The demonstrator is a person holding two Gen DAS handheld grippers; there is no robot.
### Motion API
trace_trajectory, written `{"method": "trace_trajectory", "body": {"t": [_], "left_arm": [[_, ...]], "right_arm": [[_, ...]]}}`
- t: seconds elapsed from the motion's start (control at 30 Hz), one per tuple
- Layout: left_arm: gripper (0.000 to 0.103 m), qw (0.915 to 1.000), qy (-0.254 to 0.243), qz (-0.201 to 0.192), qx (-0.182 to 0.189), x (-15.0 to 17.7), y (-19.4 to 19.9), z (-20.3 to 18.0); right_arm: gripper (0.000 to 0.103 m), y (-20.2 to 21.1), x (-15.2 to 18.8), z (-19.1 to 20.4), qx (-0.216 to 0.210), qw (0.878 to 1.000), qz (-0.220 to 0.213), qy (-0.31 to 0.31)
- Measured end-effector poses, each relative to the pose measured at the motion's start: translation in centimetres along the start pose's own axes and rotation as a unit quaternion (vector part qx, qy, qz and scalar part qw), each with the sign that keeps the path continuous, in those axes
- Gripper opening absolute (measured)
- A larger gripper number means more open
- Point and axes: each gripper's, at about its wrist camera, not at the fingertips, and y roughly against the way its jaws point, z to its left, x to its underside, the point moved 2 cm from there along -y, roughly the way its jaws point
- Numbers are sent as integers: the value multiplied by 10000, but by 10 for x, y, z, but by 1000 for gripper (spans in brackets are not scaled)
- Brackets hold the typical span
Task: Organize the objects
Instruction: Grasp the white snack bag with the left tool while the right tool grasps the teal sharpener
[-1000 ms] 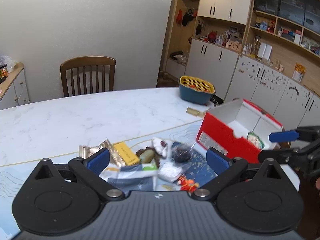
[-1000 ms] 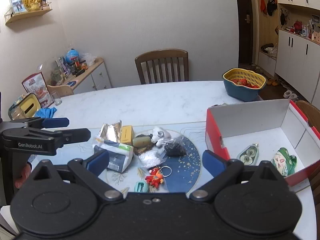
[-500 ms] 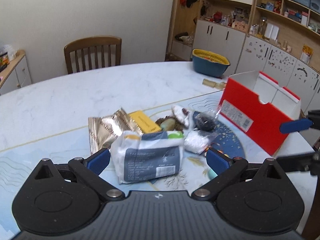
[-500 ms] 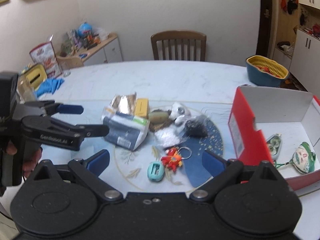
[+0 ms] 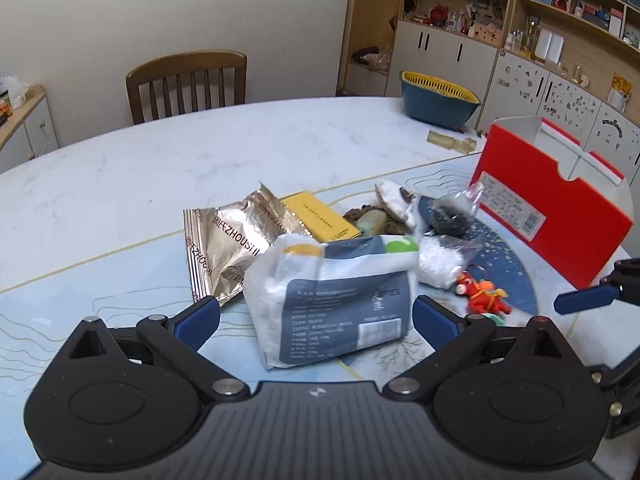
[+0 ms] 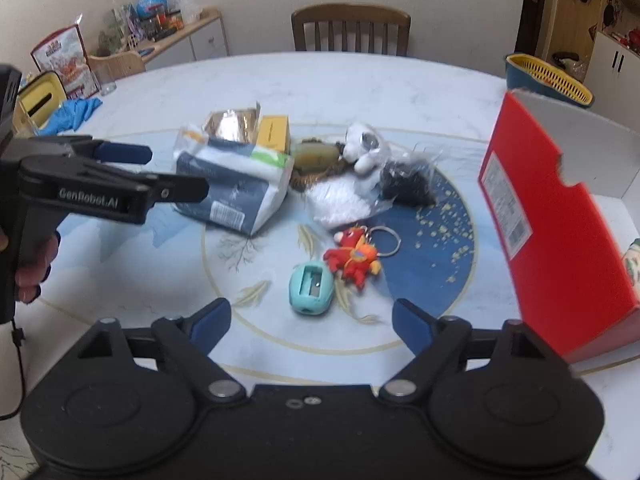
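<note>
Table: the white marble-patterned oval table carries a pale blue mat with a dark blue round centre; every item below sits on it.
Box: the open red-and-white cardboard box stands at the mat's right edge and fills more of the right wrist view than half a second ago.
Pouch: the white-and-grey plastic pouch lies left of the mat's centre, now closer, between the left fingertips though not touching them.
Foil: the crumpled silver foil packet rests behind the pouch, touching it.
Keyring: the red plush keyring lies on the mat's centre.
Sharpener: the teal sharpener sits just beside the keyring.
Left gripper: jaws wide apart, holding nothing, lower and nearer the pouch than before.
Right gripper: jaws wide apart, empty, now nearer the sharpener.
</note>
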Motion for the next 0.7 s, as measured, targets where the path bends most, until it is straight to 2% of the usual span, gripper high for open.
{"method": "trace_trajectory", "body": {"t": [0.4,0.7], "left_arm": [[102,9988,218,289,324,-6,-37,17],[72,9976,324,339,516,-4,-39,18]], "right_arm": [[67,-29,-5,4,-127,9996,253,-24],[50,-39,-12,0,-101,9992,316,-239]]}}
